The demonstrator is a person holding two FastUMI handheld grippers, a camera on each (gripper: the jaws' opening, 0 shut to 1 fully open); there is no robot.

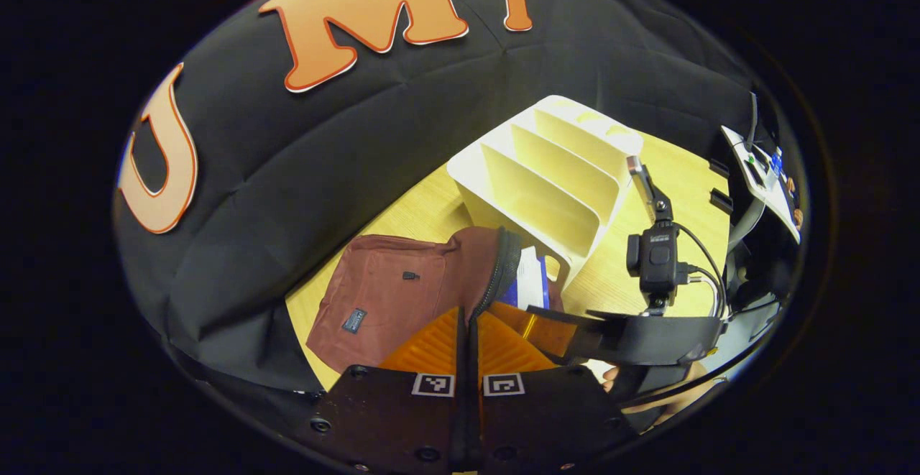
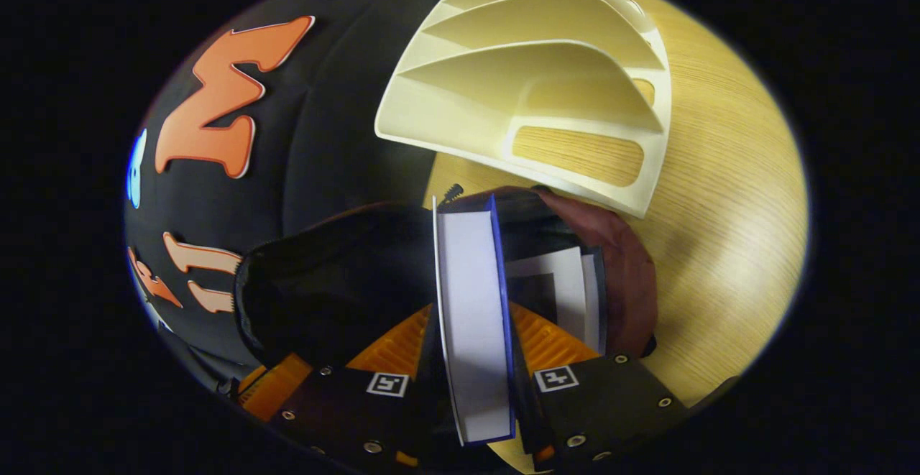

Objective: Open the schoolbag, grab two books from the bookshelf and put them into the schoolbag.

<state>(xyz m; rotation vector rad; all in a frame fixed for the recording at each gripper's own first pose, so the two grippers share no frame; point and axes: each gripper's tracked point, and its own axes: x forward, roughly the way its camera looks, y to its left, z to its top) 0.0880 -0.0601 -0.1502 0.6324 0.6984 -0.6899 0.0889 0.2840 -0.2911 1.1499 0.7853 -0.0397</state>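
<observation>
The maroon schoolbag (image 1: 381, 295) lies on the wooden table, its zipped rim (image 1: 496, 266) pulled up and open. My left gripper (image 1: 466, 313) is shut on that rim. My right gripper (image 2: 471, 308) is shut on a blue-covered book (image 2: 474, 331), held upright with its far end inside the bag's dark mouth (image 2: 345, 274). A second book (image 2: 568, 288) sits inside the bag beside it. In the left gripper view the right gripper (image 1: 550, 324) reaches into the opening with the book (image 1: 528, 277). The cream bookshelf (image 2: 532, 80) stands just behind the bag, its slots bare.
The bookshelf (image 1: 546, 173) stands mid-table, with bare wooden table (image 1: 647, 274) to its right. A white device on a stand (image 1: 762, 173) stands at the far right edge. A hand (image 1: 668, 396) holds the right gripper. Black cloth walls the back and left.
</observation>
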